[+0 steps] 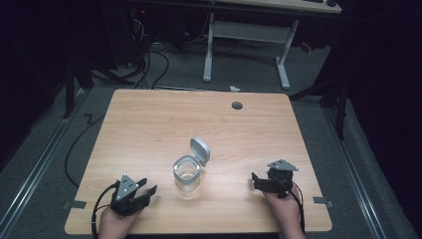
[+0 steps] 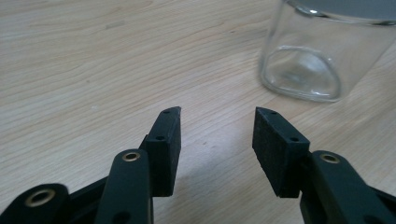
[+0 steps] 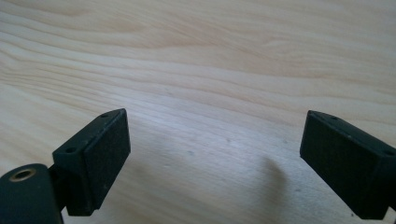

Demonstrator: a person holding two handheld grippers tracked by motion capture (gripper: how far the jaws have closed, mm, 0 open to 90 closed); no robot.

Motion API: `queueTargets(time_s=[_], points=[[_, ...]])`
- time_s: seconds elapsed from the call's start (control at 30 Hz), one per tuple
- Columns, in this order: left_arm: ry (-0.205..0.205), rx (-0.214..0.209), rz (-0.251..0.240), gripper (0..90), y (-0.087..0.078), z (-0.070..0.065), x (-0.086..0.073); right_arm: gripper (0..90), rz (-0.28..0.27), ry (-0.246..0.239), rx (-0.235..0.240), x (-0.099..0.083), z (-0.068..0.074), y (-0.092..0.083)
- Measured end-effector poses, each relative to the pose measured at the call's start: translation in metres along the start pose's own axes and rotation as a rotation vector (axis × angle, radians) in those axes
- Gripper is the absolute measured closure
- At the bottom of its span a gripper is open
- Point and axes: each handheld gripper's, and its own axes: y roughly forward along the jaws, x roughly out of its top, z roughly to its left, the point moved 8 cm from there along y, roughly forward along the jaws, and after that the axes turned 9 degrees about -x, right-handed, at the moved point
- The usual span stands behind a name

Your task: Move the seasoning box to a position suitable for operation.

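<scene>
Starting from the jaws: your left gripper [image 1: 147,192] has them spread with nothing between them, low over the wood near the front-left corner of the table [image 1: 149,119], and your right gripper [image 1: 257,180] has them spread wider still, likewise empty, near the front-right corner. In the left gripper view the pads [image 2: 169,149] point a little to the side of the glass jar [image 2: 306,60], which stands just ahead and off toward one jaw. The jar [image 1: 187,173] sits upright between your two hands, closer to the front edge than the back, and its hinged grey lid [image 1: 200,150] is flipped up and leaning toward the back-right.

Judging by that, closing the lid looks like the step in hand. Turn the left gripper so the jar falls squarely between the pads, then pinch low on the glass body, gently, since the smooth wall may slip. Bring the right gripper behind the lid and tip it forward over the mouth rather than pushing sideways, which could slide the jar toward the edge.
</scene>
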Motion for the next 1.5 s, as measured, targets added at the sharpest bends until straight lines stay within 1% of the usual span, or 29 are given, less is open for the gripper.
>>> queueTargets(time_s=[0.07, 0.17, 0.2, 0.27, 0.33, 0.4, 0.47, 0.53, 0.57, 0.6, 0.63, 0.7, 0.73, 0.77, 0.9, 1.0, 1.1, 1.17, 1.23, 1.4, 1.5], points=[[0.002, -0.007, 0.001, 53.9, 0.002, -0.004, 0.0, 14.7, -0.029, 0.0, 0.009, 0.001, 0.003, -0.006], [0.019, -0.015, 0.002, 54.7, 0.006, -0.009, 0.0, 16.6, -0.042, 0.002, 0.024, 0.001, 0.006, -0.012], [0.023, -0.016, 0.003, 54.7, 0.007, -0.009, 0.0, 18.1, -0.042, 0.012, 0.031, 0.0, 0.006, -0.013], [0.02, -0.021, 0.006, 55.5, 0.008, -0.011, -0.001, 21.4, -0.049, 0.029, 0.036, -0.002, 0.006, -0.016], [0.008, -0.029, 0.006, 56.2, 0.009, -0.013, -0.001, 27.7, -0.056, 0.041, 0.054, -0.003, 0.006, -0.02], [-0.006, -0.036, 0.007, 57.8, 0.01, -0.016, -0.001, 38.2, -0.068, 0.054, 0.064, -0.003, 0.006, -0.024], [-0.019, -0.05, 0.011, 60.9, 0.011, -0.02, -0.003, 50.0, -0.095, 0.059, 0.063, -0.002, 0.005, -0.027], [-0.023, -0.066, 0.018, 64.7, 0.013, -0.026, -0.006, 55.2, -0.112, 0.069, 0.086, -0.001, 0.006, -0.031], [-0.016, -0.069, 0.026, 66.4, 0.014, -0.029, -0.008, 58.6, -0.119, 0.06, 0.092, -0.001, 0.006, -0.032], [-0.019, -0.07, 0.024, 67.8, 0.015, -0.031, -0.009, 61.3, -0.125, 0.061, 0.103, -0.001, 0.007, -0.034], [-0.016, -0.077, 0.034, 68.8, 0.016, -0.034, -0.012, 62.5, -0.132, 0.055, 0.108, -0.001, 0.008, -0.035], [-0.019, -0.078, 0.035, 72.2, 0.02, -0.039, -0.014, 63.0, -0.137, 0.046, 0.117, -0.002, 0.008, -0.037], [-0.029, -0.084, 0.037, 74.3, 0.021, -0.042, -0.015, 62.9, -0.139, 0.047, 0.121, -0.003, 0.008, -0.039], [-0.034, -0.089, 0.032, 76.7, 0.022, -0.044, -0.015, 62.2, -0.142, 0.043, 0.12, -0.005, 0.008, -0.039], [-0.026, -0.107, 0.022, 84.5, 0.026, -0.054, -0.016, 62.8, -0.148, 0.045, 0.123, -0.006, 0.007, -0.038], [-0.018, -0.121, 0.021, 89.6, 0.029, -0.061, -0.018, 73.4, -0.152, 0.048, 0.175, -0.007, 0.013, -0.036], [-0.024, -0.13, 0.026, 90.0, 0.033, -0.065, -0.02, 76.9, -0.143, 0.033, 0.186, -0.008, 0.017, -0.034], [-0.023, -0.137, 0.029, 90.0, 0.035, -0.068, -0.022, 77.3, -0.146, 0.026, 0.192, -0.007, 0.019, -0.034], [-0.011, -0.141, 0.035, 90.0, 0.036, -0.071, -0.024, 77.3, -0.148, 0.023, 0.201, -0.006, 0.02, -0.035], [-0.02, -0.15, 0.036, 90.0, 0.039, -0.075, -0.025, 77.5, -0.162, 0.022, 0.224, -0.005, 0.022, -0.038], [-0.013, -0.158, 0.039, 90.0, 0.043, -0.08, -0.027, 79.4, -0.154, 0.023, 0.223, -0.005, 0.024, -0.038]])
